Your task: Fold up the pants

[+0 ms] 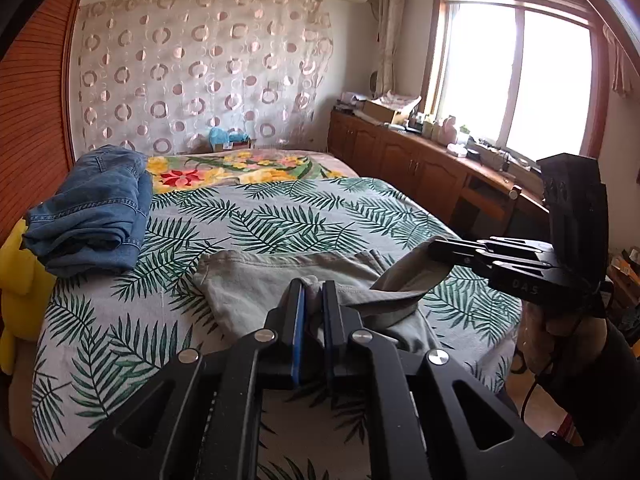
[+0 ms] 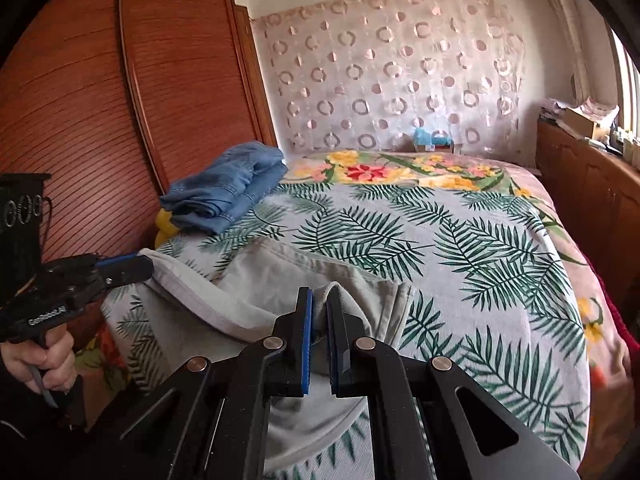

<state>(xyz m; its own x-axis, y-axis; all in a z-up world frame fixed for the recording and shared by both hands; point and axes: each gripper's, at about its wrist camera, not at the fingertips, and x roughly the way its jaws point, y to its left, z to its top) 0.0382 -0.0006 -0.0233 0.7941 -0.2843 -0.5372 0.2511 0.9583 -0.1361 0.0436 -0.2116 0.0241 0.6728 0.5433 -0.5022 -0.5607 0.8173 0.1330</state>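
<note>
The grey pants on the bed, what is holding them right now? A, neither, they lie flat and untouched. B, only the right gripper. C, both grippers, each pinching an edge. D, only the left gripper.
C: the left gripper and the right gripper are each shut on a fold of the grey pants, lifting its near edge off the leaf-print bedspread.

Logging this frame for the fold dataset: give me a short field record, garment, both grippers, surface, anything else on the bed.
garment: grey pants, part folded, near edge of bed
left gripper: shut on grey pants edge
right gripper: shut on grey pants edge, cloth lifted off the cover
surface: bed with palm-leaf cover
other items: folded blue jeans on the bed's left side by the wardrobe, apart from the grey pants
fold status: not finished, both edges held
</note>
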